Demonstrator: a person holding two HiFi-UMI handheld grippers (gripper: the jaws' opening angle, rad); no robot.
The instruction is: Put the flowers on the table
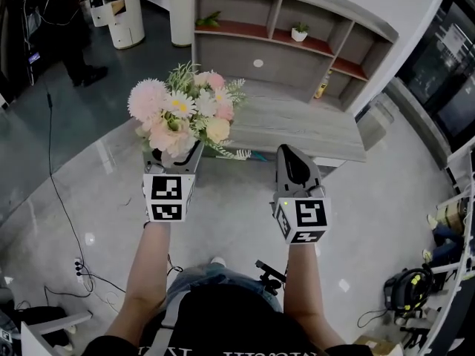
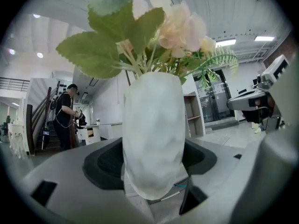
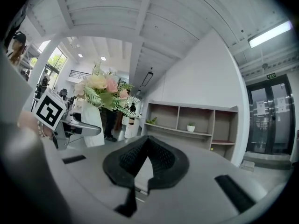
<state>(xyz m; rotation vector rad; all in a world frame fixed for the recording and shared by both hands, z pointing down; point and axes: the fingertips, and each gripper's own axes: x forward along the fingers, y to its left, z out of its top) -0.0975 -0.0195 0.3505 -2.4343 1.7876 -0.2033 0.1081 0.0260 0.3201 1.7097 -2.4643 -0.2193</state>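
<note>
The flowers [image 1: 185, 113], a rounded bunch of pink, cream and white heads with toothed green leaves and fern sprigs, are being carried in a white vase [image 2: 153, 129]. The vase is being held upright in the air by the left gripper [image 1: 176, 154]. It is being pinched at its lower body by jaws spread wide on either side. Its wall is matt and faintly dimpled, and it narrows toward a rounded base.

In the head view the bunch is being seen against the near left end of the worktop [image 1: 297, 124], not resting on it. The worktop is a long grey slab with a wood grain and straight edges, and its surface to the right of the bunch is being left bare.

The right gripper [image 1: 291, 153] is being held just beside the near edge of the worktop, well apart from the vase. Its black ribbed jaws are being kept pressed together on nothing.

A shelf unit [image 1: 297, 50] with reddish boards is standing behind the worktop. Glossy grey floor [image 1: 89, 191] is lying open to the left, crossed by a thin cable [image 1: 63, 206].
</note>
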